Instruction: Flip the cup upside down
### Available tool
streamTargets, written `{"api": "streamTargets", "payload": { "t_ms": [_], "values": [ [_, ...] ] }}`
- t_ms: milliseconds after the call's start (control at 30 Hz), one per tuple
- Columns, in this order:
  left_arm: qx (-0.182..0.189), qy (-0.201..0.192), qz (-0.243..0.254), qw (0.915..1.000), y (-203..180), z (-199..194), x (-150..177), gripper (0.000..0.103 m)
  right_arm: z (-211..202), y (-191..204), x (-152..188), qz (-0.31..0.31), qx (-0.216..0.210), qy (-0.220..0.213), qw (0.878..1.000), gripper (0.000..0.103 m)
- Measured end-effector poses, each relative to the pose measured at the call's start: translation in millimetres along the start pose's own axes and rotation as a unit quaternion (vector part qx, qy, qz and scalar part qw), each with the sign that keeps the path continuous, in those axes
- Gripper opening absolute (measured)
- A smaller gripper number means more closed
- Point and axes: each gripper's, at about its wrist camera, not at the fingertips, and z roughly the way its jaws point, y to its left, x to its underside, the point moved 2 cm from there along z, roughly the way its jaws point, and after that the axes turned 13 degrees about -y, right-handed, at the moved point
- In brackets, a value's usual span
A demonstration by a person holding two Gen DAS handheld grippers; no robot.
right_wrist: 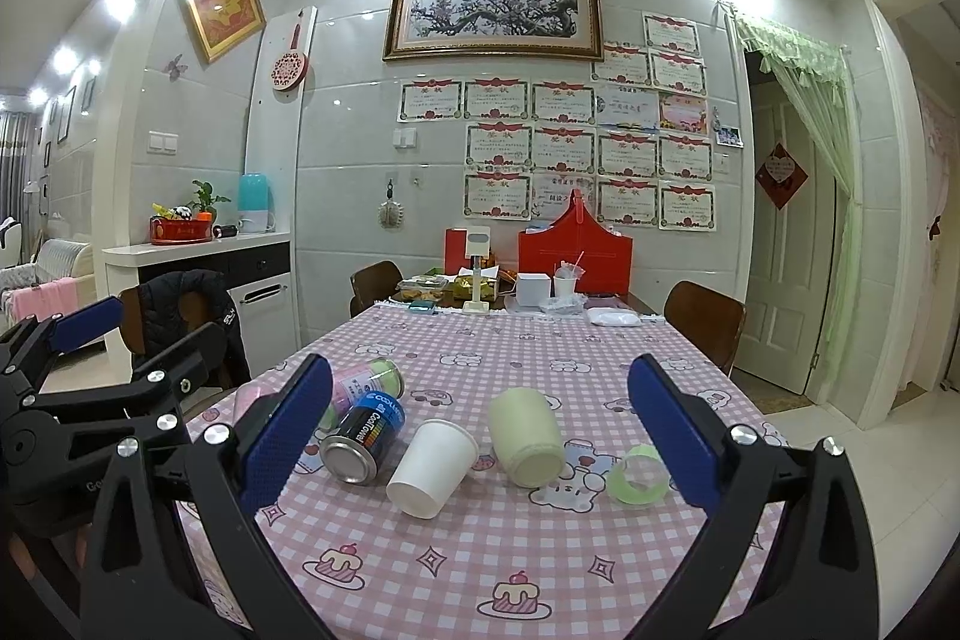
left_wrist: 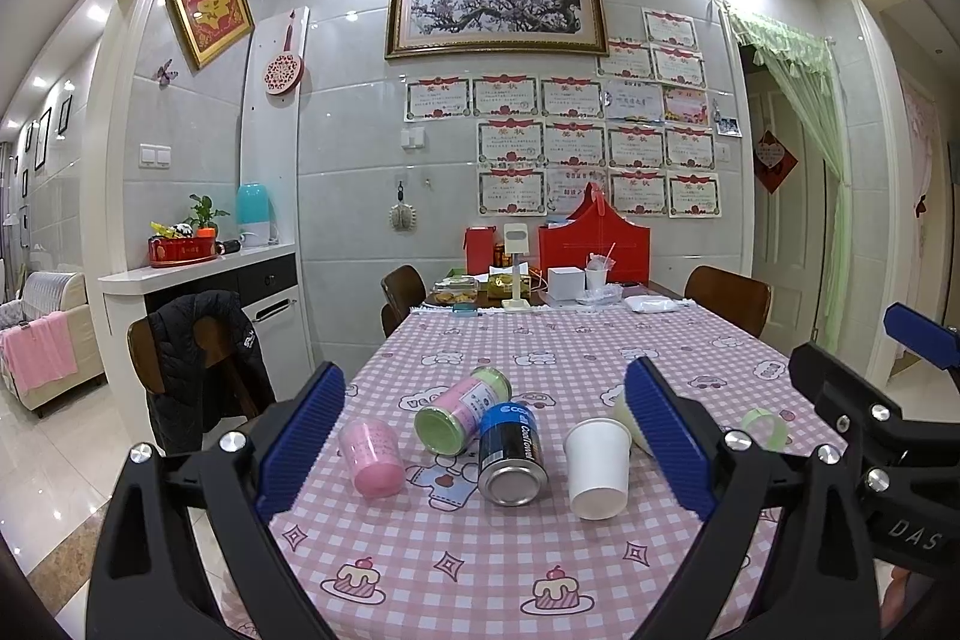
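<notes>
Several cups and cans lie on their sides on the pink checked tablecloth [left_wrist: 540,568]. A white paper cup [left_wrist: 597,466] lies with its base toward me; it also shows in the right wrist view [right_wrist: 432,466]. A pale green cup [right_wrist: 525,436] lies beside it, and a pink cup [left_wrist: 369,457] lies at the left. My left gripper [left_wrist: 486,454] is open and empty, above the near table edge. My right gripper [right_wrist: 480,448] is open and empty, just right of the left one.
A blue can [left_wrist: 510,454] and a pink-green jar [left_wrist: 462,409] lie between the cups. A green tape roll [right_wrist: 636,475] sits at the right. Boxes and clutter [left_wrist: 588,250] fill the table's far end. Wooden chairs [left_wrist: 729,298] stand at the sides, one with a dark jacket [left_wrist: 204,358].
</notes>
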Motion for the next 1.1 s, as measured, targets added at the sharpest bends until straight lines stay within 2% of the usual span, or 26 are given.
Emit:
{"api": "streamTargets", "payload": {
  "t_ms": [767, 1100],
  "values": [
    [0.005, 0.01, 0.003, 0.9999, -4, 7, 9, 0.093, 5, -5, 4, 0.001, 0.004, 0.008, 1.0, 0.095],
    [0.031, 0.04, 0.008, 0.9987, -35, 41, 28, 0.093, 28, -35, 27, -0.003, 0.027, 0.038, 0.999, 0.095]
  ]
}}
